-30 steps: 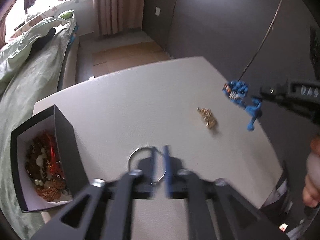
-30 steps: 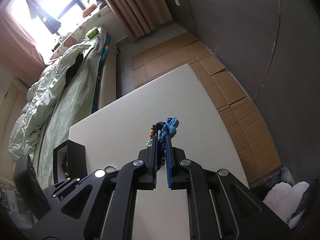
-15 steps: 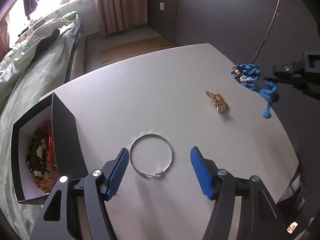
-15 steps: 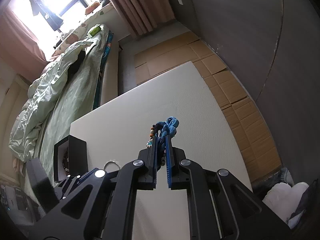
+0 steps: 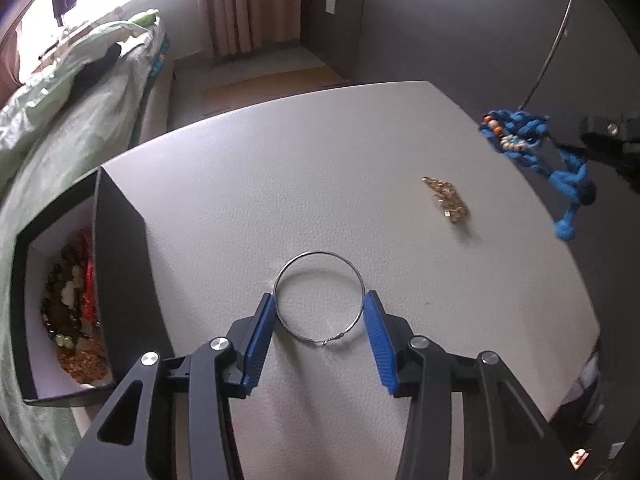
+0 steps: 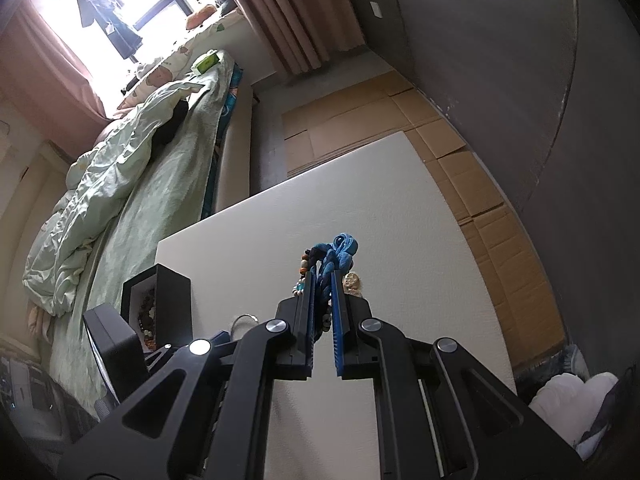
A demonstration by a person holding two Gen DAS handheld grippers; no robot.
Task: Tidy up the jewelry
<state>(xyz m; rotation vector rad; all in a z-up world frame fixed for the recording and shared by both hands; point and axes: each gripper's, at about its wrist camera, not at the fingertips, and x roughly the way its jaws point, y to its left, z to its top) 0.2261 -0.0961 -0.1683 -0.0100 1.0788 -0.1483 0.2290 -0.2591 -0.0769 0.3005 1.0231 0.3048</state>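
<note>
Jaws of the left gripper (image 5: 319, 312) are closing around the hoop (image 5: 319, 299), which lies flat on the table (image 5: 248, 184) just right of the box (image 5: 120, 280); whether the pads touch its rim I cannot tell. Right gripper (image 6: 323, 292) is clamped on the blue bracelet (image 6: 334, 256), held in the air well right of the box. Grasping the hoop looks like the step in hand; next, a firm pinch on thin wire, then a lift toward the box.

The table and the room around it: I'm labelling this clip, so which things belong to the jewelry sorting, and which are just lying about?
Part of the job:
silver hoop
gold chain
blue braided bracelet
black box with jewelry inside

Just lying about:
green bedding
cardboard on the floor
curtains
</note>
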